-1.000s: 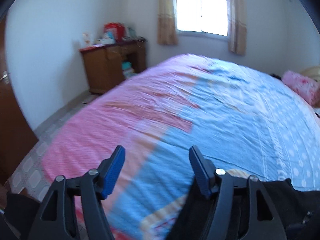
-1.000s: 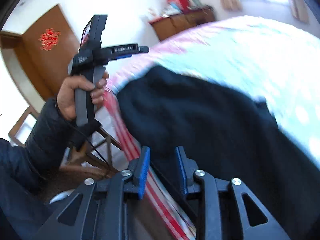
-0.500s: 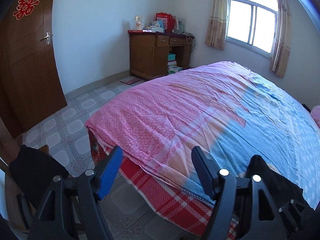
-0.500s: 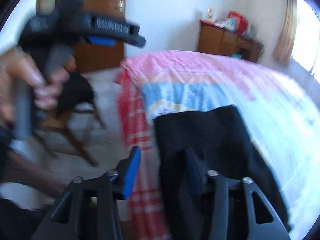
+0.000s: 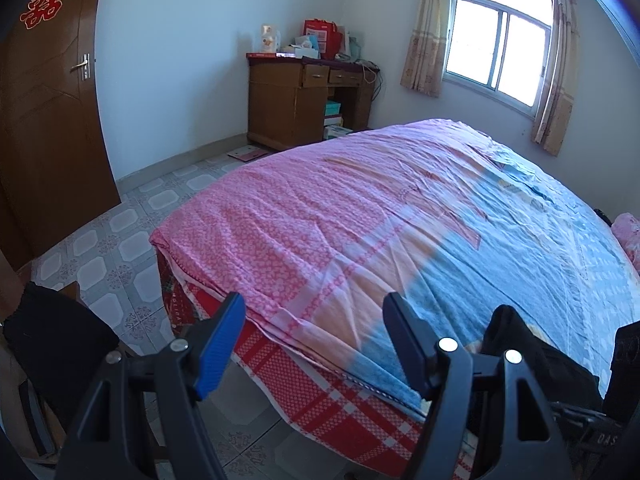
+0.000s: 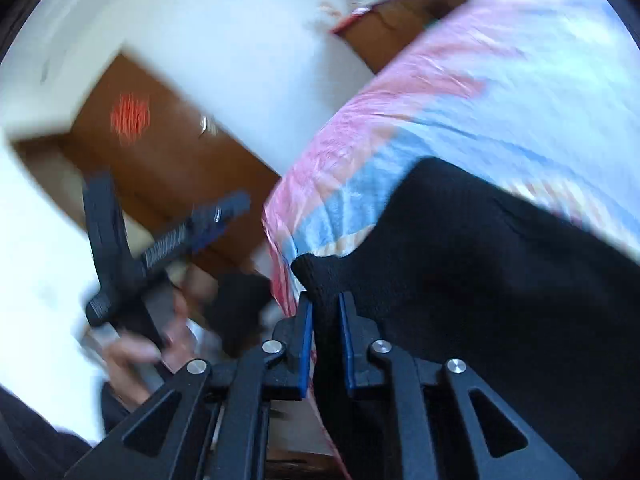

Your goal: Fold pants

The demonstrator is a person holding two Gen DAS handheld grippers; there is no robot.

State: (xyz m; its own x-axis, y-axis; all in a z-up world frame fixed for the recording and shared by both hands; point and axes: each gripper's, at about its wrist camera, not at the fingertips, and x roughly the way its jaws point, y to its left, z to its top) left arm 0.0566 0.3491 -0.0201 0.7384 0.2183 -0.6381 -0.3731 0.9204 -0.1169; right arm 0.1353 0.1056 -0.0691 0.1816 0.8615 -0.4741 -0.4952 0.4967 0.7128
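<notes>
Pants, black and of a thick, soft knit, lie heaped at the near edge of the bed, one corner pinched between my right tongs. My left tongs hang spread and empty over the bed's corner. I judge the folding barely begun: nothing lies flat yet. Under the pants, the quilt cover is thin, creased cotton in pink and blue.

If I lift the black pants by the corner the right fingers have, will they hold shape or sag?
Probably sag: the black pants drape limply over the bed edge, with a bunched tip between the right gripper fingers. The knit-looking cloth seems grippy, so slipping looks unlikely. One pinched corner will likely let the rest trail; the open left gripper could help.
</notes>
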